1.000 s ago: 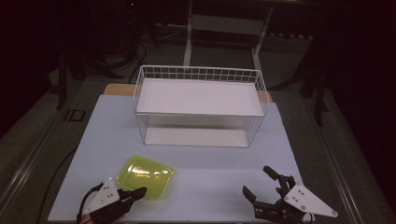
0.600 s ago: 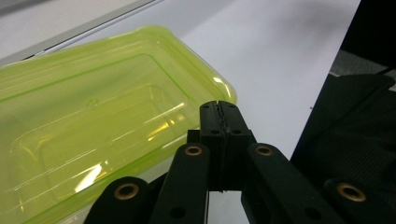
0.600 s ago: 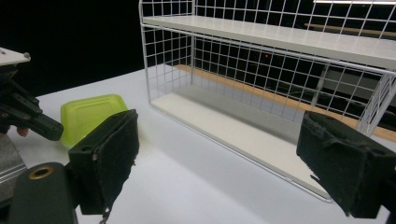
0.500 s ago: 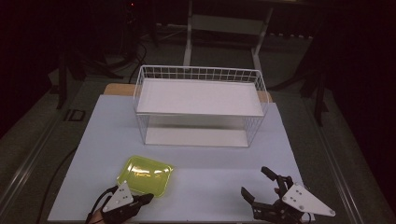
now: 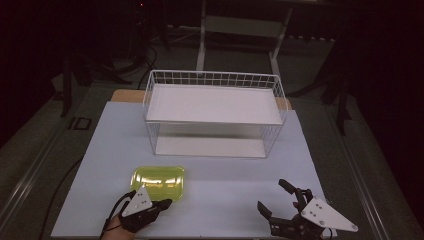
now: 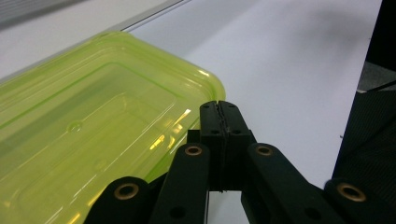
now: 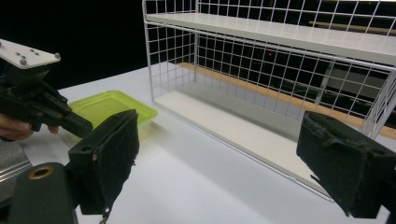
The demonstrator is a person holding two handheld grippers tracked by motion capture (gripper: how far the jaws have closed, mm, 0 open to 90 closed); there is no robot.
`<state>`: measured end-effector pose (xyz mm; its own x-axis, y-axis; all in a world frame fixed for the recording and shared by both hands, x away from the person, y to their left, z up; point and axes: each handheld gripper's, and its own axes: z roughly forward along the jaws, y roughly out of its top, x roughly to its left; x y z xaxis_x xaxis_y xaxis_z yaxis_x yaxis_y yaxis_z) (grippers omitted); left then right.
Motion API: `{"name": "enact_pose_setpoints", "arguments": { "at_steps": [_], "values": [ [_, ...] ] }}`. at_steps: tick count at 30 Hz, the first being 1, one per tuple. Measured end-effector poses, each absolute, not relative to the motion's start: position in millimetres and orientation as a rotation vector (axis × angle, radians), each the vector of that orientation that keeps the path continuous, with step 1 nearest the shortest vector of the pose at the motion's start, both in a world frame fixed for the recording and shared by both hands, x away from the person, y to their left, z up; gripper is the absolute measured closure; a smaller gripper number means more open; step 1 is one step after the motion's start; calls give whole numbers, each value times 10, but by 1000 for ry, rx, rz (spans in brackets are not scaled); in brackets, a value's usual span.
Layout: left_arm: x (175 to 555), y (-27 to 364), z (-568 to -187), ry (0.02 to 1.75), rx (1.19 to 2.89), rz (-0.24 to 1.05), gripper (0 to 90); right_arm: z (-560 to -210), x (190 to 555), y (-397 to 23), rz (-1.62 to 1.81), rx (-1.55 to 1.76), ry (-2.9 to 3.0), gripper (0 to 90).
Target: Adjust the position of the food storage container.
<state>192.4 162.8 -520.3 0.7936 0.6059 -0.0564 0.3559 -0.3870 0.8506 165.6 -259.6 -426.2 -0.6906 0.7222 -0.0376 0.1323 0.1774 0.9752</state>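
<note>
Left claw [image 5: 166,203]: jaws pressed together with nothing between, tips set at the near rim of the tray.
Right claw [image 5: 274,200]: jaws spread wide, nothing held.
Tray [image 5: 158,182]: yellow-green, laid flat on the white table [image 5: 225,180], near-left of the wire rack [image 5: 212,115].

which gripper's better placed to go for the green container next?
Left. The left gripper is shut with its tips at the green container's near rim. The right gripper, though open, sits apart across the table.
</note>
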Motion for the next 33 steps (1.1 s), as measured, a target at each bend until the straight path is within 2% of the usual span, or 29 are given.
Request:
{"name": "enact_pose_setpoints", "arguments": {
  "at_steps": [6, 12, 17, 23, 33],
  "values": [
    [1859, 1782, -5078, 688, 1969, 369, 900, -4269, 1661, -2591, 1543, 804, 1963, 130],
    [1925, 2288, -4965, 732, 1901, 530, 900, -4287, 1658, -2568, 1555, 793, 1964, 129],
    [2059, 2644, -5069, 810, 1878, 631, 900, -4294, 1664, -2555, 1541, 788, 1980, 129],
    [2164, 2794, -5262, 861, 1900, 633, 900, -4313, 1681, -2548, 1537, 797, 1991, 129],
    [2172, 2659, -5317, 838, 1931, 591, 900, -4329, 1699, -2551, 1541, 811, 2001, 129]
  ]
}}
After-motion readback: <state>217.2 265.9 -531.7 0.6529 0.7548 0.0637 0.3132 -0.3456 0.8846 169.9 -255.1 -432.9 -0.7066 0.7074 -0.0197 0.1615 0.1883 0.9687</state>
